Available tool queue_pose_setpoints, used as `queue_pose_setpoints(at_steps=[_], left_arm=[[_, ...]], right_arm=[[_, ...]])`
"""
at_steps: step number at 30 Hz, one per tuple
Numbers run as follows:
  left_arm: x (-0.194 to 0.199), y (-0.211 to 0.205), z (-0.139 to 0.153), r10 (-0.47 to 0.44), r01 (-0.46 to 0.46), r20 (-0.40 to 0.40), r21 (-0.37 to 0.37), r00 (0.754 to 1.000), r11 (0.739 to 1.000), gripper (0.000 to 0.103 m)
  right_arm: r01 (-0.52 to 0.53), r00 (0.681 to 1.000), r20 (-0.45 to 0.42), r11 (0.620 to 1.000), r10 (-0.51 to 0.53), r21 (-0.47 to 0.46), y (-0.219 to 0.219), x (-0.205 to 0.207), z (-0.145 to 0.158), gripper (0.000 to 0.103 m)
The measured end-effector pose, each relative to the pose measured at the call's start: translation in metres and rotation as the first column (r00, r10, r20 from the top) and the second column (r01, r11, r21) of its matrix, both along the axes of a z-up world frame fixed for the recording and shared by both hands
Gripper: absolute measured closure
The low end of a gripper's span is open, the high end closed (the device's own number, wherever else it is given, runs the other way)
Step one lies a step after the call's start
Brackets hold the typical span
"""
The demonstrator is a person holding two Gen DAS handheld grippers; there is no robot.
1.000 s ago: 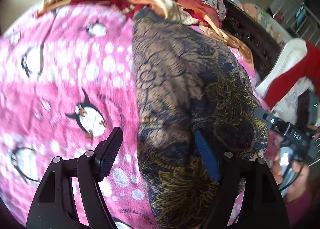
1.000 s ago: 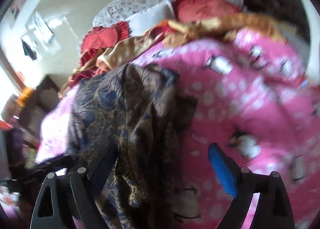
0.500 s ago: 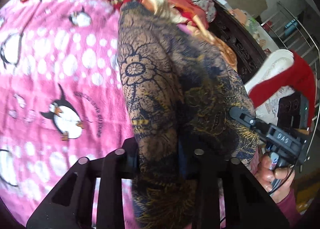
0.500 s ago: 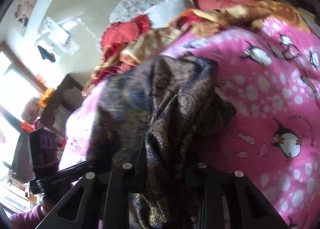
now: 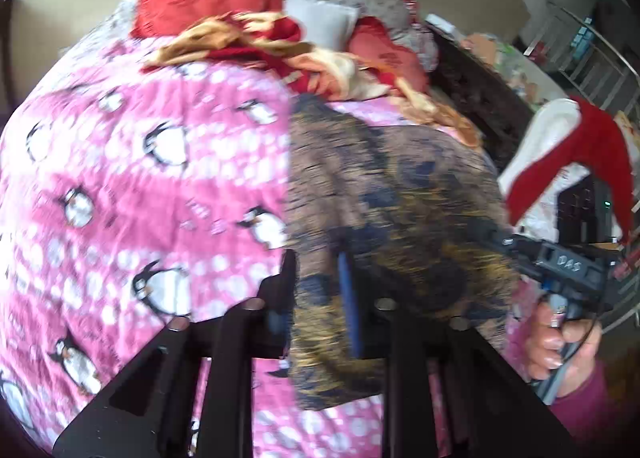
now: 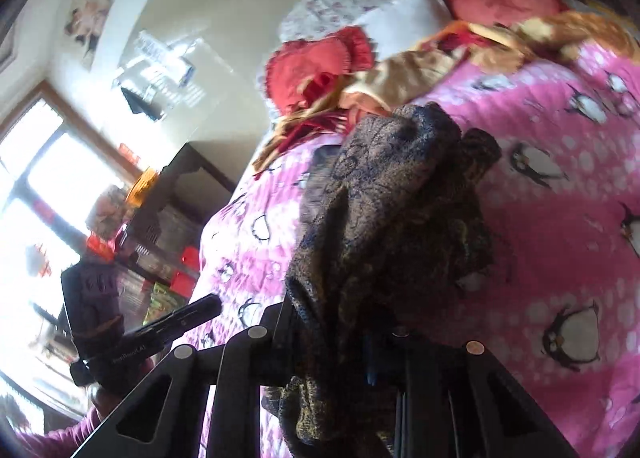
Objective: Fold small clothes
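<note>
Above the pink blanket [image 5: 140, 186], the cloth [image 5: 384, 194] hung between both grippers, its long axis running away toward the pillows [image 5: 200, 6]; left gripper [image 5: 316, 298] and right gripper [image 6: 332, 334] each clamped its near edge.

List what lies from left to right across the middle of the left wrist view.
Pink penguin-print fleece blanket → dark blue and gold patterned garment, pinched by the left gripper → red and white cloth → black right gripper at the right edge.
</note>
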State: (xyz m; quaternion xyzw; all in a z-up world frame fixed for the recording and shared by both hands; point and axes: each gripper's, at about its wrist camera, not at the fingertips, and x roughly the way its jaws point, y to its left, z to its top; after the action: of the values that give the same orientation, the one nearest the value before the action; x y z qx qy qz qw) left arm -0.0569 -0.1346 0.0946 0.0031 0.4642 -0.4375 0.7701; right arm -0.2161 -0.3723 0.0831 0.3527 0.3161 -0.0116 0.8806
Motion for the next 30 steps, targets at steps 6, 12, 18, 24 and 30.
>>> queue_pose_setpoints(at_steps=[6, 12, 18, 24, 30], left_arm=[[0.015, -0.020, -0.040, -0.003, 0.003, -0.059, 0.013, 0.998, 1.000, 0.035], [0.033, -0.066, -0.079, -0.031, 0.039, -0.199, 0.037, 0.979, 0.999, 0.031], [0.026, -0.072, -0.059, -0.105, 0.108, -0.187, 0.007, 0.977, 0.994, 0.081], [0.013, -0.009, -0.015, -0.099, 0.093, -0.155, -0.046, 0.983, 0.995, 0.082], [-0.003, 0.033, -0.043, -0.014, 0.033, -0.142, 0.132, 0.990, 0.991, 0.073]], right_arm=[[0.054, 0.997, -0.054, 0.998, -0.053, 0.029, -0.019, -0.011, -0.015, 0.080], [0.062, 0.996, -0.058, 0.998, -0.060, 0.032, -0.023, -0.009, -0.020, 0.080], [0.045, 0.997, -0.063, 0.999, -0.043, 0.027, -0.022, -0.011, -0.017, 0.080], [-0.043, 0.999, 0.020, 0.994, 0.041, 0.096, -0.005, -0.021, 0.003, 0.080], [-0.012, 0.976, -0.216, 0.999, 0.004, -0.036, 0.020, -0.008, -0.039, 0.072]])
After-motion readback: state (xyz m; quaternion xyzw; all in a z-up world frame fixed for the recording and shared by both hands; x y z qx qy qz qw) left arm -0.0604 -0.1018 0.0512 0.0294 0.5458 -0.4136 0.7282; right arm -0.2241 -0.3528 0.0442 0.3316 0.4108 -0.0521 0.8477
